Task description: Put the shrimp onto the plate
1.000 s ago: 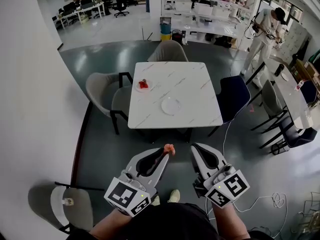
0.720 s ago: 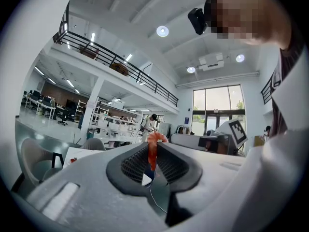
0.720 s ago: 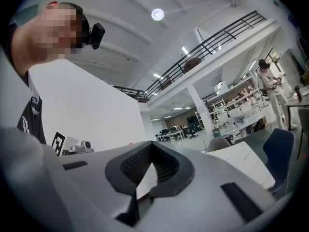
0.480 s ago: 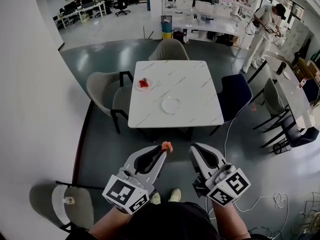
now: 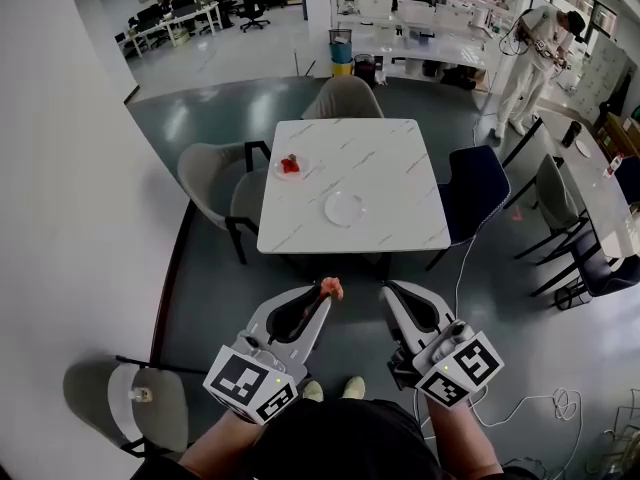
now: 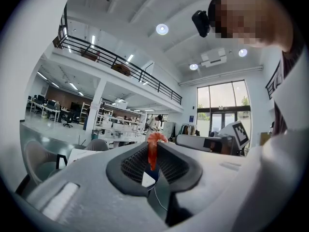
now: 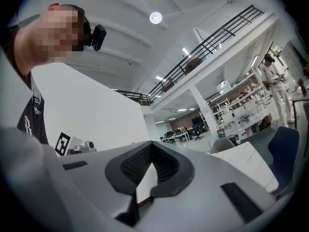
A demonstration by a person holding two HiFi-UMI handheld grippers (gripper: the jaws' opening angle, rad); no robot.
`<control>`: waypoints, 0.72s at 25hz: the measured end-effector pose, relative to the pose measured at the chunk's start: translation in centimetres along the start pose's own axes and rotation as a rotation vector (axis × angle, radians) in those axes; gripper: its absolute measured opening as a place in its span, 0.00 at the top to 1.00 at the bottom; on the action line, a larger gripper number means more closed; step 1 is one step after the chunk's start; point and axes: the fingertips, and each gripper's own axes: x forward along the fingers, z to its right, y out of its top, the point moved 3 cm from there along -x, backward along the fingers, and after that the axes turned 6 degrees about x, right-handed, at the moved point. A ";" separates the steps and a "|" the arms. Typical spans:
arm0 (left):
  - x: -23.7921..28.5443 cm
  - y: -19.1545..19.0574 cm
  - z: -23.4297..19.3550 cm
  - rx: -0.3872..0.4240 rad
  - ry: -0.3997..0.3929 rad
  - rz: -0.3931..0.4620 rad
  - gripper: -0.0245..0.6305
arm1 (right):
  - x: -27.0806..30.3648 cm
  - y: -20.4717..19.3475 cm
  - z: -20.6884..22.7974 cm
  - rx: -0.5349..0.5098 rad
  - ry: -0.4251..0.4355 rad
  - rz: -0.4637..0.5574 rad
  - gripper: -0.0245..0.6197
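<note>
**Left gripper clamped on the shrimp, plate not yet reached**

Left gripper (image 5: 325, 293) is clenched on the shrimp (image 5: 331, 288), which sticks up orange from between its fingertips. The left gripper view confirms it: the shrimp (image 6: 152, 151) is pinched upright in the closed jaws. Right gripper (image 5: 392, 293), just beside the left one, is closed on nothing; its own view shows the ribbed pads meeting at the tip with nothing between them.

Over the last second very little has shifted. The shrimp sits in the same grip, both grippers are held low in front of the body as before, and the white worktop (image 5: 400, 158) has come only slightly nearer in the head view. So the pick is done and this looks like the carry.

Well ahead of the left gripper and a little to its right lies the empty clear plate (image 5: 344, 208), near the worktop's front edge. Farther ahead and to the gripper's left is a smaller dish (image 5: 289, 166) with red pieces on it. The release has yet to happen; the person probably needs to close in first.
</note>
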 end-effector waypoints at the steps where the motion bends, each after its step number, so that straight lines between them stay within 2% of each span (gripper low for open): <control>1: 0.3 -0.1 0.2 0.000 0.003 -0.003 0.87 | -0.2 0.0 0.3 -0.001 0.002 0.000 0.96; 10: 3.2 -1.1 2.0 0.001 0.021 -0.023 0.87 | -2.1 0.9 3.4 0.012 0.013 0.022 0.96; 18: 6.3 -1.2 0.0 0.003 0.026 -0.032 0.87 | -0.3 1.1 6.5 0.025 -0.005 0.018 0.96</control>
